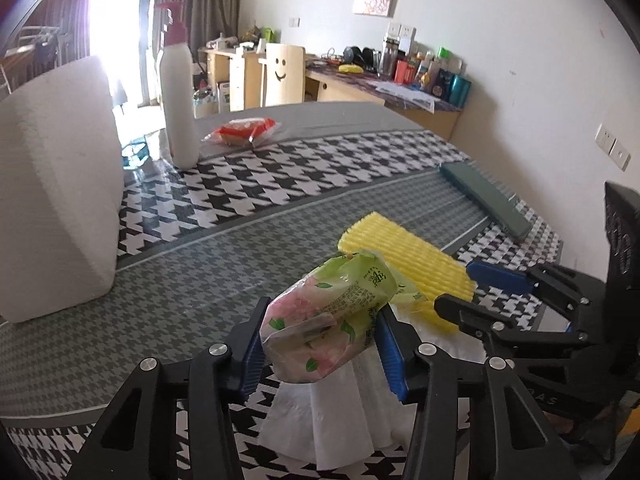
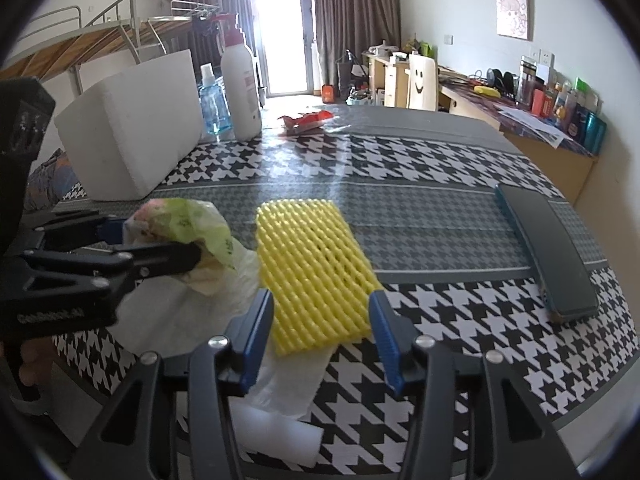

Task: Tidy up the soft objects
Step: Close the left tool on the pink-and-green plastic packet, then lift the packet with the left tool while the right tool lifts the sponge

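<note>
Your left gripper (image 1: 322, 344) is closed on the tissue pack (image 1: 332, 316): both blue pads press its soft sides and the wrapper bulges out between them. The pack is clear of the table, hanging over the white tissue sheets (image 1: 332, 420) spread below it. Its long axis runs away from you, roughly in line with the fingers, so it sits lengthwise in the grip.

Your right gripper (image 2: 322, 338) stands about half open with nothing clamped. The yellow foam net (image 2: 312, 276) lies flat on the table (image 2: 440, 208), its near end between the two blue pads, its long axis running forward and slightly left from them. The pads look level with its edges, but I can't tell from this angle whether they touch it.

So your right hand is the nearer one to the net, and closing would likely pinch it across its short width. The white foam block (image 2: 132, 136) stands well apart at the far left, a likely spot for the pack.
</note>
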